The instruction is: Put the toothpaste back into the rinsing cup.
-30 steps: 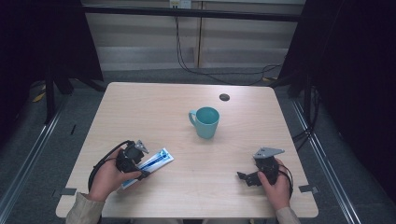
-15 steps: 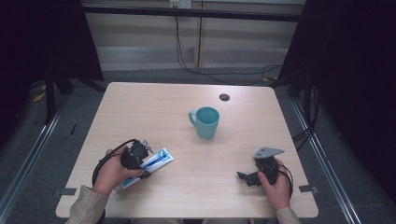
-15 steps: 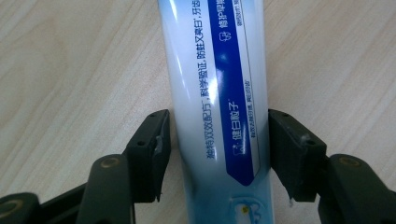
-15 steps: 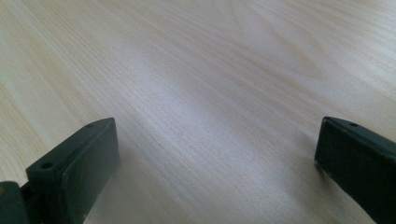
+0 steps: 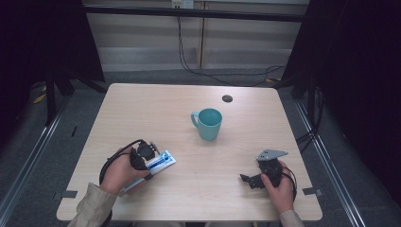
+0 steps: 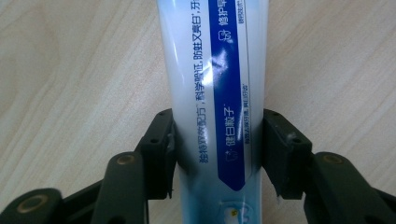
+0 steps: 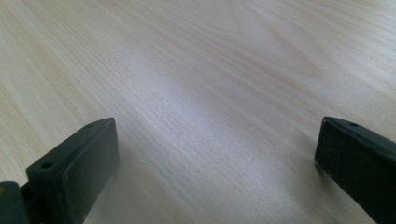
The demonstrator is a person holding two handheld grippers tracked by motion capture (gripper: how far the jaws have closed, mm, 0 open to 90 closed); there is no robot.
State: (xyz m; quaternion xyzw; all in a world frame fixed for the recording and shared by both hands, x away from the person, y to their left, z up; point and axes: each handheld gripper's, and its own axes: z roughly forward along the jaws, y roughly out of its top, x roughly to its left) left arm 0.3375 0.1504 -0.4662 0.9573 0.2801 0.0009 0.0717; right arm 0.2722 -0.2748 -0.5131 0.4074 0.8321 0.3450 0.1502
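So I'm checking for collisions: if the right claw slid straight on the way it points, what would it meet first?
Probably nothing: the right claw stands open over bare table, and the way ahead looks free as far as its view shows.

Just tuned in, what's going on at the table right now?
The left gripper has its jaws closed on a white and blue toothpaste tube lying near the table's front left. The right gripper rests open on bare wood at the front right. A teal mug stands upright mid-table, untouched.

This looks like a lab recording bay rather than a home. A pale wooden table (image 5: 142, 109) stands alone on grey carpet, flanked by black curtains (image 5: 359, 71), metal floor rails (image 5: 28, 156) and loose black cables (image 5: 208, 71) along a panelled wall.
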